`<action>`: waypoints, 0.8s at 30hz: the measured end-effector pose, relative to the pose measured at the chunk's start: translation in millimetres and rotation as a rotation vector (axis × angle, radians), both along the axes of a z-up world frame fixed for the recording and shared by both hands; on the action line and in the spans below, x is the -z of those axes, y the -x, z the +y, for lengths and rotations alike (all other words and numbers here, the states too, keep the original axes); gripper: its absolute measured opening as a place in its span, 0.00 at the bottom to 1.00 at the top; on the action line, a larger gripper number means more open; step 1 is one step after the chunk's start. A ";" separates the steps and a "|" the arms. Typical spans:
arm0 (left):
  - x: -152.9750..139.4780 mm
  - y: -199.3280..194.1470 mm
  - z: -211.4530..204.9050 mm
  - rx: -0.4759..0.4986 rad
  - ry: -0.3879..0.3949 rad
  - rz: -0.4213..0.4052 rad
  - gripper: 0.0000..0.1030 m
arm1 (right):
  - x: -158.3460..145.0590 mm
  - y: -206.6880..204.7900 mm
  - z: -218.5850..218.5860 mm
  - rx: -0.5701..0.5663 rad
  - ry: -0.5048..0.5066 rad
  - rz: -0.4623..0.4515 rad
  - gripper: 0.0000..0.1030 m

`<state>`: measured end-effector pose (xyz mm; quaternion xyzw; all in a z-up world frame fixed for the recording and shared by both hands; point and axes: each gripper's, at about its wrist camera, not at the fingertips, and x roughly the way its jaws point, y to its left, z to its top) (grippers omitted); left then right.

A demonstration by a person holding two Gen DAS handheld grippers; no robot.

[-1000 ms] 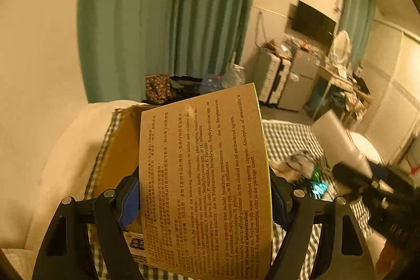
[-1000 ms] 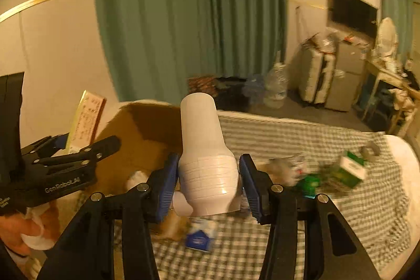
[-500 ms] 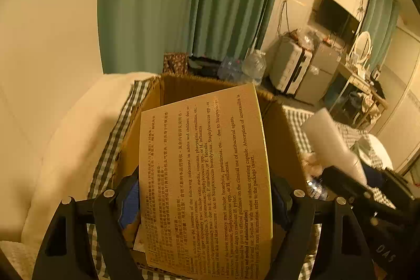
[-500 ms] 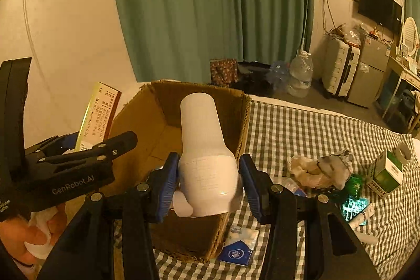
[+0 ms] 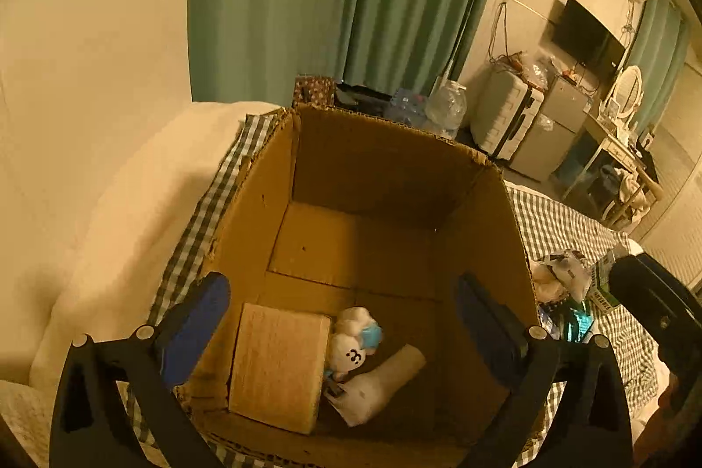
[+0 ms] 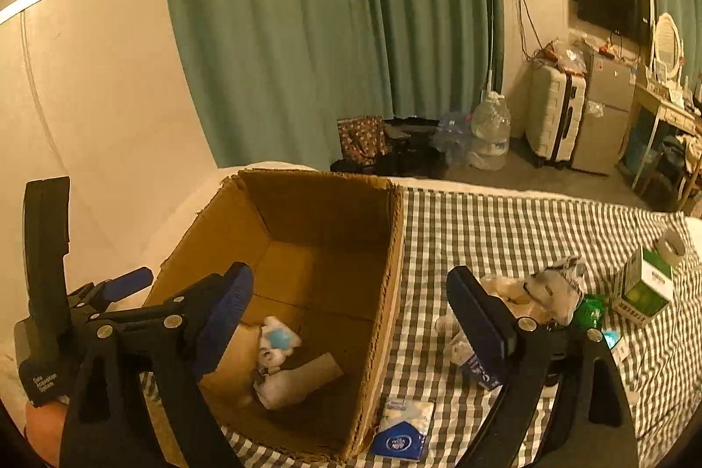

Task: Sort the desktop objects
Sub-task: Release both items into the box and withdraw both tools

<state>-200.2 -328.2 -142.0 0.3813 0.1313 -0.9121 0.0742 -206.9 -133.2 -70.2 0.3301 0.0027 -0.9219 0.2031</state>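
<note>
I see the cardboard box (image 5: 386, 169) standing open on the checked cloth (image 6: 504, 222), its brown walls ragged along the rim and its floor flaps folded flat. Three things lie in its near end: one flat tan medicine box (image 5: 276, 367) lying on its broad face, one small white plush toy (image 5: 353, 343) with a blue patch just beside it, and one white bottle (image 5: 379, 384) on its side, touching the toy. My left gripper (image 5: 346, 332) hangs over the box with its jaws opening, wide apart, nothing between them but the box floor below. My right gripper (image 6: 351, 319) has its jaws opening too, with nothing gripped; its left pad is over the box and its right pad over the cloth. Outside the box on the cloth I count one blue-and-white tissue packet (image 6: 401, 430) just beside the box wall, one grey-and-cream plush toy (image 6: 539, 290), and one green-and-white carton (image 6: 642, 286) further right.
</note>
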 end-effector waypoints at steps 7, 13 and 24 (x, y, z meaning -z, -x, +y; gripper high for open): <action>-11.2 -2.1 6.7 0.020 -0.021 0.017 1.00 | -9.9 -10.8 6.8 0.013 -0.050 0.023 0.87; -33.2 -13.1 36.6 0.064 0.014 0.016 1.00 | -30.7 -28.4 31.8 0.035 -0.044 0.064 0.87; -109.1 -77.9 142.4 0.231 0.136 0.212 1.00 | -81.2 -64.0 169.8 0.234 -0.020 0.151 0.98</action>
